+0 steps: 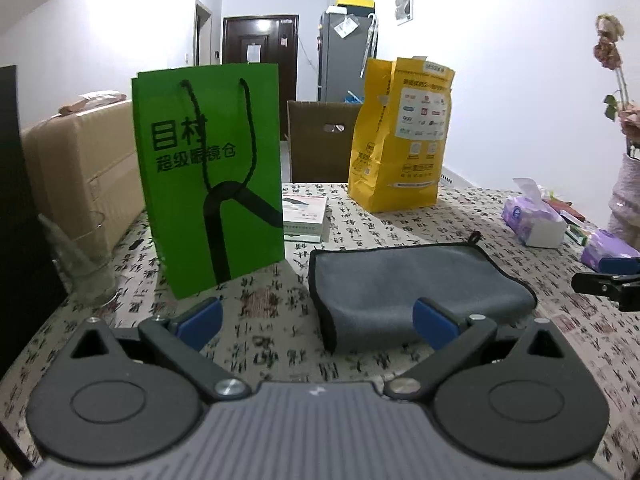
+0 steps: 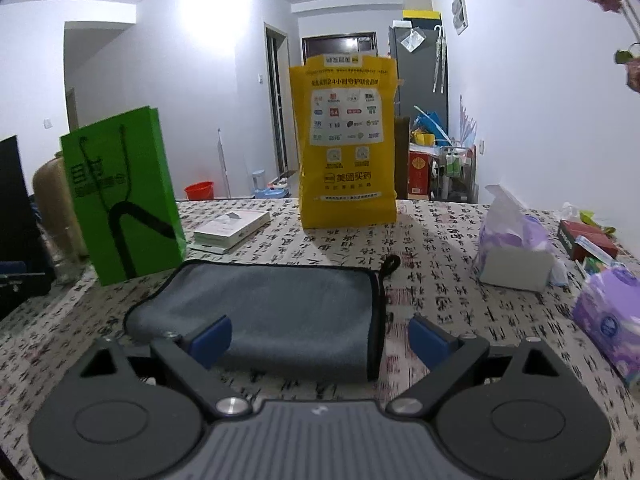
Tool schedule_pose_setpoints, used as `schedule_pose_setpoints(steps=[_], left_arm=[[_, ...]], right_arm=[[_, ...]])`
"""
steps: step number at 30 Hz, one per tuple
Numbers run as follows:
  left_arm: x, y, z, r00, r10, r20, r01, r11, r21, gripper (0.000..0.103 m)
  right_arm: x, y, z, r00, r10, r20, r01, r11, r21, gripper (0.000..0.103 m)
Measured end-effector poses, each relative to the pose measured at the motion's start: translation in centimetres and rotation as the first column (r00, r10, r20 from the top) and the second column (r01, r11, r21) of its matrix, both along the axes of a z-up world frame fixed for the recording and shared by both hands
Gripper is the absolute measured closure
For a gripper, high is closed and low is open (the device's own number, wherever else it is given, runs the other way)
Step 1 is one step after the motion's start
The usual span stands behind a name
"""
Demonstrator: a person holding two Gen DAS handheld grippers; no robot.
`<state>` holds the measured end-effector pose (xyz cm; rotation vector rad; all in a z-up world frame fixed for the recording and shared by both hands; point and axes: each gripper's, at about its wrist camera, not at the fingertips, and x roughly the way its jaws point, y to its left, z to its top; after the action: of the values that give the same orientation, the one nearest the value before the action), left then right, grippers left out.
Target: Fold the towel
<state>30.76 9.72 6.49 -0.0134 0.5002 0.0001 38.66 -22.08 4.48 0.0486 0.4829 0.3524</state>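
A grey towel with black edging lies folded on the patterned tablecloth, its hanging loop at the far right corner. It also shows in the right wrist view. My left gripper is open and empty, just in front of the towel's near left corner. My right gripper is open and empty, its blue pads astride the towel's near right corner. The right gripper also shows at the right edge of the left wrist view.
A green paper bag stands left of the towel, a yellow bag behind it, and a white box between them. Tissue packs and a purple pack lie to the right. A glass stands far left.
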Motion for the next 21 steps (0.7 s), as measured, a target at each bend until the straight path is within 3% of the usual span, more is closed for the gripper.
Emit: schedule_pose_setpoints(steps=[9, 21], left_arm=[[-7.2, -0.8, -1.7, 0.999, -0.003, 0.053, 0.007, 0.997, -0.078, 0.000], [-11.2, -1.6, -3.2, 0.998, -0.003, 0.057, 0.005, 0.999, -0.035, 0.000]], right_arm=[[-7.6, -0.5, -0.6, 0.999, 0.006, 0.045, -0.009, 0.997, 0.070, 0.002], [-13.1, 0.7, -0.7, 0.996, 0.027, 0.084, -0.034, 0.997, 0.075, 0.002]])
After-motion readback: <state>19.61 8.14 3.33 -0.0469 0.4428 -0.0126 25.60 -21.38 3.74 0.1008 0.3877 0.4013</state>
